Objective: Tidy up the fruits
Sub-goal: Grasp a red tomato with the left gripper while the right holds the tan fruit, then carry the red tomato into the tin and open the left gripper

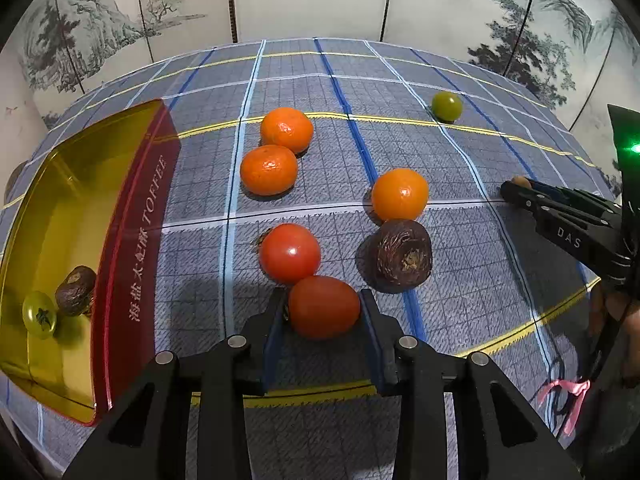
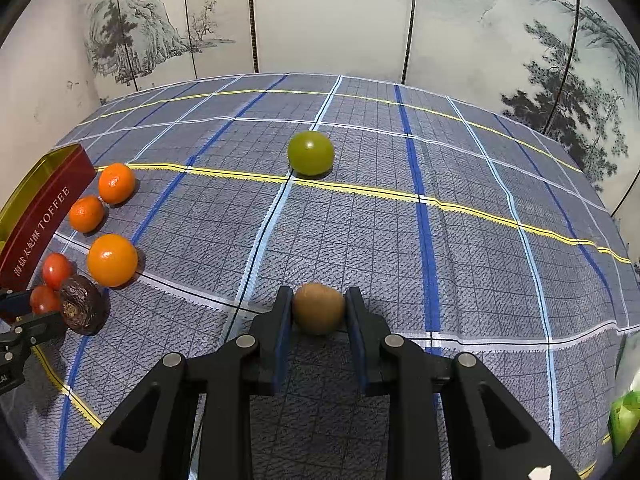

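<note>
Red and glossy, the tomato (image 1: 324,306) sits between the pads of the left gripper (image 1: 323,312), which has narrowed onto it; both pads look to touch its sides, so I judge it gripped, or within a hair of it. It lies on the cloth (image 1: 460,280) just right of the tin (image 1: 132,256), near the tin's near end, and touches a 2nd tomato (image 1: 289,253) behind it.

To do this step well, squeeze only enough to stop slip: the skin is smooth and the flesh soft. Lift straight up before swinging toward the tin, so the 2nd tomato is not nudged into a roll, and clear the tin's red wall before lowering. Release low inside, away from the green fruit (image 1: 39,314) and dark fruit (image 1: 75,290) already in its near corner.

The gripped tomato is slightly oval. Its long axis runs across the view, from pad to pad, so the pads bear on its ends; its stem end looks to face the left pad, though that is partly hidden.

The right gripper (image 2: 319,308) is narrowed on a small brown fruit (image 2: 318,309), well right of the tin. Also right of the tin lie 3 oranges (image 1: 269,169), a wrinkled dark fruit (image 1: 403,255), and farther off a green ball-shaped fruit (image 2: 311,153).
</note>
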### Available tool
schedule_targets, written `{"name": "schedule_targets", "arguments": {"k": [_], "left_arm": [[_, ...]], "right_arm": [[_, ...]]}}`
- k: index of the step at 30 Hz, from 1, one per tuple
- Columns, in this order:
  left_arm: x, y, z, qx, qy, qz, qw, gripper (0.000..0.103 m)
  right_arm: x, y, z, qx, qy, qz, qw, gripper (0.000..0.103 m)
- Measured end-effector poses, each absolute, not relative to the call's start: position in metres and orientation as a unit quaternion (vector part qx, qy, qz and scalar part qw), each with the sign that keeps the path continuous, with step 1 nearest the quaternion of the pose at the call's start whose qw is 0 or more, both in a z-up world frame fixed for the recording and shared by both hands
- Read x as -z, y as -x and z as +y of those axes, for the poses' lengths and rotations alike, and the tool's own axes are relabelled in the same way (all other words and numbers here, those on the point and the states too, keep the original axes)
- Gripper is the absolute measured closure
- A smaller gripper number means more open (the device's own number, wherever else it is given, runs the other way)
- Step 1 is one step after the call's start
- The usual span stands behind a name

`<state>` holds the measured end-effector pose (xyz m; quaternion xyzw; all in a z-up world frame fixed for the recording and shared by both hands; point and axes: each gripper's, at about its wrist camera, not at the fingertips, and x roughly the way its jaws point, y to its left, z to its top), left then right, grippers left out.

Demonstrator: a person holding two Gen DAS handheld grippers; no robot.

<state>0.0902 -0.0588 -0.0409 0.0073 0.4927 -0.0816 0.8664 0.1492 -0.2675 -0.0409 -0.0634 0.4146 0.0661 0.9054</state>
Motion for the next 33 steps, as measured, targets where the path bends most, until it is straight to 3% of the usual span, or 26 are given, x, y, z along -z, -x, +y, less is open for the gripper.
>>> {"name": "schedule_targets", "arguments": {"k": [17,33], "left_arm": [[-0.005,-0.078,-0.021,0.081,0.028,0.460,0.884,0.067],[-0.019,-0.070,0.087,-0.014,0.063,0.450,0.891,0.067]], "right_arm": [[0.041,-0.149,-0.266,-0.066,0.064,0.415,0.905,0.078],[0.041,-0.148,-0.266,-0.065,0.065,0.414,0.905,0.079]]}}
